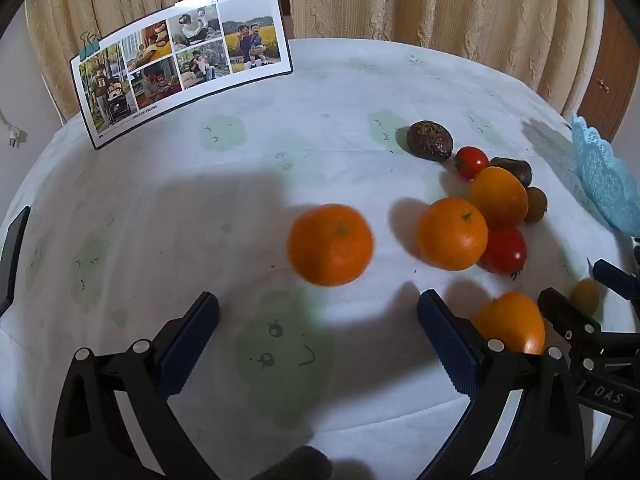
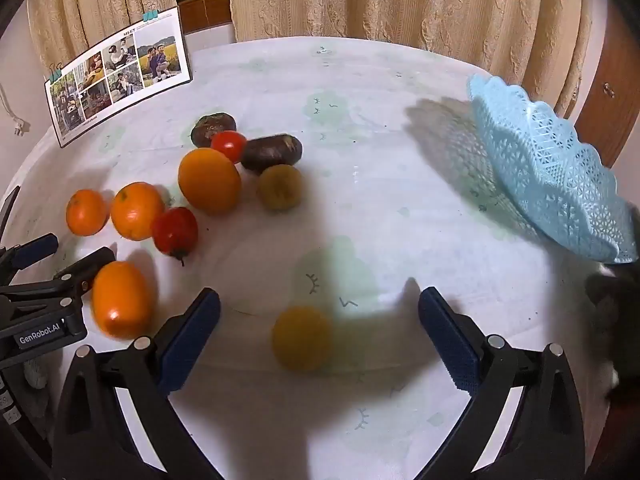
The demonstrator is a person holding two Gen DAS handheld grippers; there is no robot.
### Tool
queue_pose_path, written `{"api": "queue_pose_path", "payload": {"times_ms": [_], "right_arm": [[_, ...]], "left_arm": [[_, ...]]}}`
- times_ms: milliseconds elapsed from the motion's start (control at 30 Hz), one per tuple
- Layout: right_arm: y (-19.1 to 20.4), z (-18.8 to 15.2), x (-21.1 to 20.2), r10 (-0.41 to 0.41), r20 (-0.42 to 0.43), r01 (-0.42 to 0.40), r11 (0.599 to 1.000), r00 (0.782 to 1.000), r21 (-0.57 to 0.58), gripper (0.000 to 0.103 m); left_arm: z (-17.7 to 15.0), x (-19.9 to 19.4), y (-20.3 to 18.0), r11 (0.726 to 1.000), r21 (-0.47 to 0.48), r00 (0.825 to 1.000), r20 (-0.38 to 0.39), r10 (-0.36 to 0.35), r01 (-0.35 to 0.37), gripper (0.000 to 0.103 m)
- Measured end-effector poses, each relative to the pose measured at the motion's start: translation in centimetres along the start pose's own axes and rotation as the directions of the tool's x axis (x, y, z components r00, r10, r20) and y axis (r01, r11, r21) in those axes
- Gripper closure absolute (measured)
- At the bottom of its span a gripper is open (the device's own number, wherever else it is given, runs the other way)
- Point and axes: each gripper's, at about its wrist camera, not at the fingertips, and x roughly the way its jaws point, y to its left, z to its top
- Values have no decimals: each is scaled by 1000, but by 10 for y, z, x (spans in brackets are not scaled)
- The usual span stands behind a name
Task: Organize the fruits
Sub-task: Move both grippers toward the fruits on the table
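Loose fruit lies on a white tablecloth (image 1: 280,128). My left gripper (image 1: 318,308) stands open just short of a blurred orange (image 1: 330,244). Right of it cluster a second orange (image 1: 452,234), a yellow-orange fruit (image 1: 498,196), two red tomatoes (image 1: 504,250), two dark fruits (image 1: 430,140) and a greenish fruit (image 1: 536,204). An oval orange fruit (image 2: 122,306) lies between the two grippers. My right gripper (image 2: 320,304) is open, with a small blurred yellow fruit (image 2: 302,338) between its fingers, untouched. The left gripper (image 2: 66,254) also shows at the left of the right wrist view.
A light blue lattice basket (image 2: 552,168) stands tilted at the right, casting a shadow on the cloth; a dark shape (image 2: 612,304) sits beneath its near edge. A photo card (image 1: 180,64) with clips stands at the back left. Curtains hang behind the table.
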Motion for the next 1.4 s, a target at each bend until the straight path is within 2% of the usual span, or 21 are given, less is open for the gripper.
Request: {"api": "queue_pose_path", "payload": {"times_ms": [767, 1000, 1400], "right_arm": [[1, 0, 1, 3, 2, -3, 1000, 1000, 2, 2], [-2, -3, -1, 65, -11, -66, 995, 998, -74, 2], [-1, -4, 0, 66, -12, -67, 995, 998, -76, 2]], "left_arm": [[0, 0, 0, 1000, -1, 1000, 2, -1, 1, 5], [0, 0, 0, 1000, -3, 1000, 1, 2, -2, 5], [-1, -2, -1, 1000, -10, 1000, -3, 11, -12, 5]]}}
